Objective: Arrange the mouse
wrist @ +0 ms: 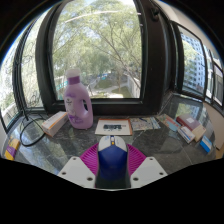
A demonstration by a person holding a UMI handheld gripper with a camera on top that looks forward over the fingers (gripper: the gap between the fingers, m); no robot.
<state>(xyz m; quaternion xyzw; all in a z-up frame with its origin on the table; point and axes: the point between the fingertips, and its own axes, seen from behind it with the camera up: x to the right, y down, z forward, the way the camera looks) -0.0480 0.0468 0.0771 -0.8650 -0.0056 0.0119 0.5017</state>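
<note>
A blue mouse [112, 163] with a pale grey front sits between my two fingers, lifted above the grey table [70, 145]. Both magenta pads press on its sides, so my gripper [112, 162] is shut on the mouse. The mouse's rear half is hidden low between the fingers. A white and blue mouse pad or card [113, 127] lies flat on the table just beyond the fingers.
A pink detergent bottle [78, 101] stands at the back left by the window. A cardboard box [55, 122] and a black cable [35, 135] lie to the left. Small boxes and packets [190, 130] crowd the right side.
</note>
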